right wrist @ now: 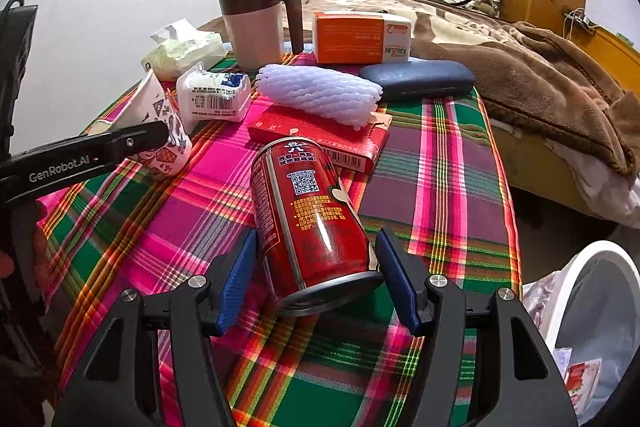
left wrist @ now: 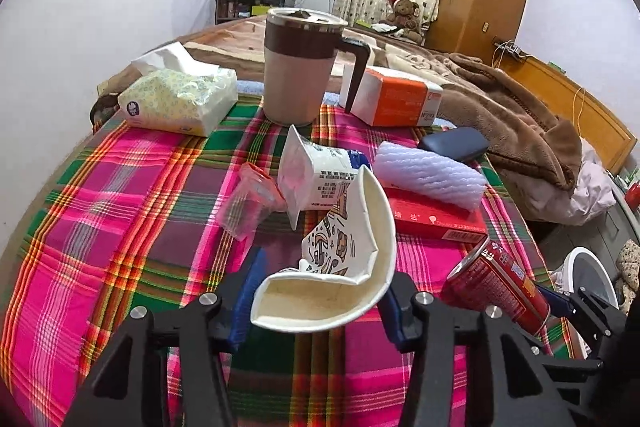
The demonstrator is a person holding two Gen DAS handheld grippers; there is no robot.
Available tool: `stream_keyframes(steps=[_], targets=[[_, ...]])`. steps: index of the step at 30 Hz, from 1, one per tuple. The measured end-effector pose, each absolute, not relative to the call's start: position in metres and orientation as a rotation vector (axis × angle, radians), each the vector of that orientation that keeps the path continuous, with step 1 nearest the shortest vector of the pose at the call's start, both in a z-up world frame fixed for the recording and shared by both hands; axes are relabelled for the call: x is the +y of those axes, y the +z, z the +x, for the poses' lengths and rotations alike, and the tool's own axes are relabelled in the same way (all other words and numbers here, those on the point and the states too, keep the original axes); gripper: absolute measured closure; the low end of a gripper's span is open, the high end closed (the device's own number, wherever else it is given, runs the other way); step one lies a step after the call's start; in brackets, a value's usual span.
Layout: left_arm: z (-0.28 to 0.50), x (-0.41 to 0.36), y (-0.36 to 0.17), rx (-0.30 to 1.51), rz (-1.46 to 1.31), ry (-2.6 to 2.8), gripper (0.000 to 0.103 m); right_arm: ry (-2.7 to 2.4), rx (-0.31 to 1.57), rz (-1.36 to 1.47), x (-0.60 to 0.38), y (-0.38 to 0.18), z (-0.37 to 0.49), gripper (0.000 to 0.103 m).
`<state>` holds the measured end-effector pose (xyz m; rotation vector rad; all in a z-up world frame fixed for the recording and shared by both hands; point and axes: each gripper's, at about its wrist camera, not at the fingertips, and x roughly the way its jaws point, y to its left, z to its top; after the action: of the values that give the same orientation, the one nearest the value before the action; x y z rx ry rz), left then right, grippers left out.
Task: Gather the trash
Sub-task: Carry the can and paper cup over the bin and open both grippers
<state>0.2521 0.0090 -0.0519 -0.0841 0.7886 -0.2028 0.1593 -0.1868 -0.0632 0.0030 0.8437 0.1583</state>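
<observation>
**Two grippers, two pieces of trash, bin waiting at the right**

On a plaid tablecloth [right wrist: 420,163], the left gripper [left wrist: 320,291] has its blue pads against the crushed paper cup [left wrist: 344,267], squeezing its flattened rim; the cup appears lifted. The right gripper [right wrist: 316,279] is clamped on a red drink can [right wrist: 308,219], held lengthwise with its base toward the camera. A white bin [right wrist: 576,275] stands off the table's right edge, likely where both go. A yogurt tub [left wrist: 316,175] and foam sleeve [left wrist: 432,175] lie among a mug [left wrist: 296,67] and tissues [left wrist: 180,99], probably still to collect.
</observation>
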Motion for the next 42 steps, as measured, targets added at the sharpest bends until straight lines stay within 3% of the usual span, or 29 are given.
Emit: stream_keyframes(steps=[42], targets=[[0.141, -0.049, -0.002, 0.672, -0.018, -0.372, 0.051, 0.07, 0.648, 0.166, -0.239, -0.017, 0.084, 0.047]])
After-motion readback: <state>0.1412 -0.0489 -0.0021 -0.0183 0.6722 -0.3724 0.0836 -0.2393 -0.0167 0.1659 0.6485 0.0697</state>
